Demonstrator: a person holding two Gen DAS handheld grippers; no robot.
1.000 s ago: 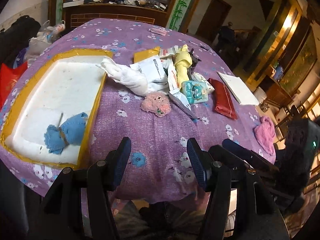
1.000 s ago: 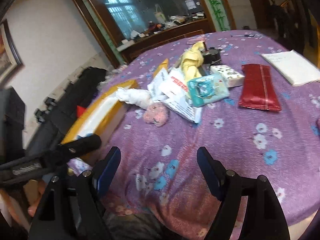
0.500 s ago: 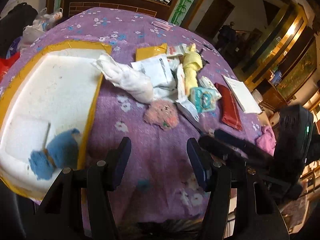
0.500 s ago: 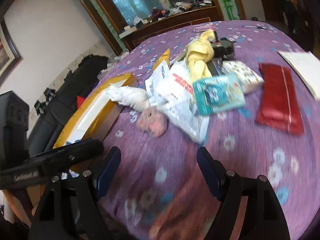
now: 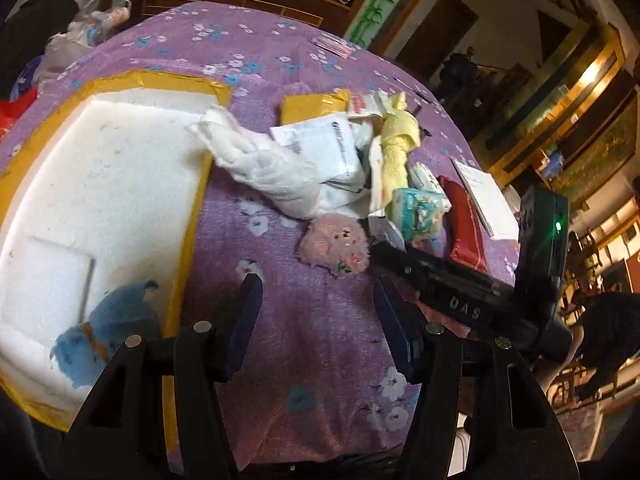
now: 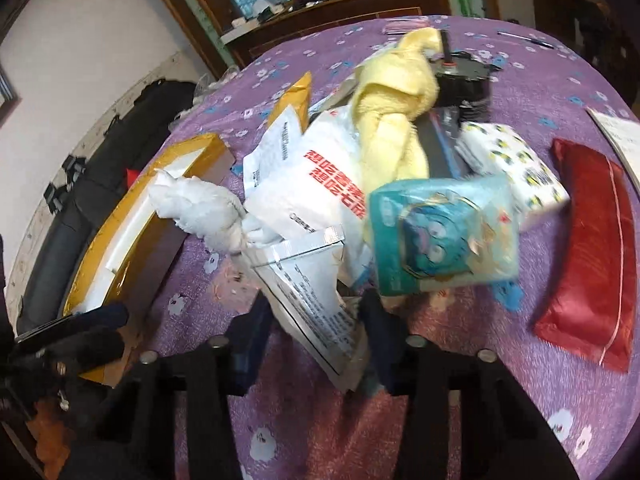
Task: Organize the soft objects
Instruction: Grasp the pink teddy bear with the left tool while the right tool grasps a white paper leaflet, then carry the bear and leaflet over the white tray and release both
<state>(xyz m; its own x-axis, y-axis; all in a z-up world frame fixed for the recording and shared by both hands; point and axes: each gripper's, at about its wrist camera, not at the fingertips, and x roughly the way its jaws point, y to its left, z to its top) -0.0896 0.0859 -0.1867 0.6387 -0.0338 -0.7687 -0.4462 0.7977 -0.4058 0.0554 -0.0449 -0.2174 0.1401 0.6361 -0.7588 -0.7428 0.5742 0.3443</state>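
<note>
Take the pink plush (image 5: 334,245) as the marker. The left view shows it whole on the purple cloth (image 5: 320,344), with the left gripper (image 5: 316,320) just short of it, jaws spread wide and holding nothing. To its left lies the foam tray (image 5: 100,168) with a blue plush (image 5: 100,336) inside; only this view shows that one. The white towel (image 5: 264,168) lies just beyond the pink plush, one end touching the tray rim. The right view hides the pink plush behind a paper packet (image 6: 316,300). There the right gripper (image 6: 316,332) stands wide open, the packet between its fingers, not gripped. Beyond are a yellow towel (image 6: 394,100), a teal pack (image 6: 440,236) and a red pouch (image 6: 592,256).
</note>
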